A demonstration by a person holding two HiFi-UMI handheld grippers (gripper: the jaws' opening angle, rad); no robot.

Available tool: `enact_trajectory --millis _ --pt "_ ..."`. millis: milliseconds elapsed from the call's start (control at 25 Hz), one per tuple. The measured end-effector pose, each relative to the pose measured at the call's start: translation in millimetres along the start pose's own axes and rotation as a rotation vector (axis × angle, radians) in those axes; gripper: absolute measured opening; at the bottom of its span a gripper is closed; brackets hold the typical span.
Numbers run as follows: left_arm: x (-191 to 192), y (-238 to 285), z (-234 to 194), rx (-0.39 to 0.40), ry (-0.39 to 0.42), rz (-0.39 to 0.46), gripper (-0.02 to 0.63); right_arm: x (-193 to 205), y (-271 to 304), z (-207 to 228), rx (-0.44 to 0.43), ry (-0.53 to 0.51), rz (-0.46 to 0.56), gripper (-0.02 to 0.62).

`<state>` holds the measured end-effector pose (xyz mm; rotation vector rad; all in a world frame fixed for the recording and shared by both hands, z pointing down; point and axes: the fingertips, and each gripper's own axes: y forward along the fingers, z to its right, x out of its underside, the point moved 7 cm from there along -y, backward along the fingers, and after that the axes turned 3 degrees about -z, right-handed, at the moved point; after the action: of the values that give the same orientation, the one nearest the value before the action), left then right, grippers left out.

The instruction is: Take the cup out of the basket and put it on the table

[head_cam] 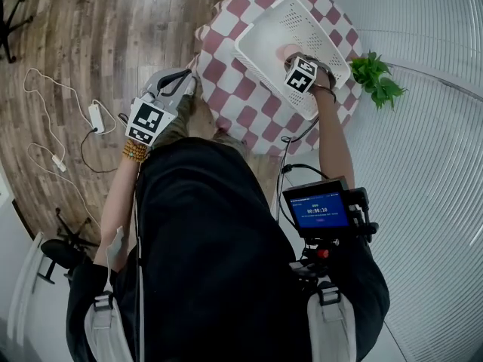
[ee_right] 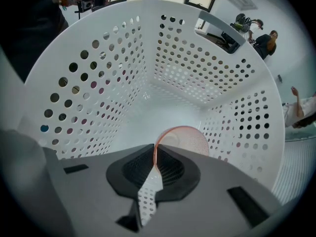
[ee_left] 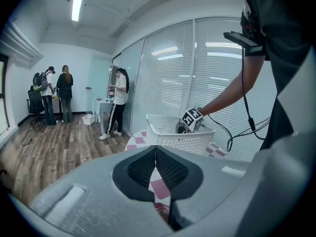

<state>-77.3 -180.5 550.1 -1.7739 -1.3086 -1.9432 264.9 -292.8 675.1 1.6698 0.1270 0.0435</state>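
The white perforated basket (head_cam: 256, 62) stands on the round table with a pink-and-white checked cloth (head_cam: 226, 78). Inside it sits a translucent pink cup (ee_right: 190, 139), seen as a pink patch (head_cam: 287, 51) in the head view. My right gripper (ee_right: 155, 154) reaches down into the basket and is shut on the cup's thin rim. My left gripper (head_cam: 185, 81) hangs at the table's near left edge, shut with nothing in it (ee_left: 155, 149). In the left gripper view the basket (ee_left: 177, 139) and the right gripper's marker cube (ee_left: 192, 118) show beyond the jaws.
A green plant (head_cam: 377, 78) stands beside the table at the right, against a glass wall with blinds. Cables and a power strip (head_cam: 96, 117) lie on the wooden floor at the left. People (ee_left: 118, 102) stand far off in the room.
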Motion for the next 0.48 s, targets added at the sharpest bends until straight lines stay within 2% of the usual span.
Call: enact_trajectory --millis 480 --pt "-12.4 17.2 3.1 0.047 0.035 0.013 0.006 14.2 -10.4 7.9 0.075 0.047 0.019 0.024"
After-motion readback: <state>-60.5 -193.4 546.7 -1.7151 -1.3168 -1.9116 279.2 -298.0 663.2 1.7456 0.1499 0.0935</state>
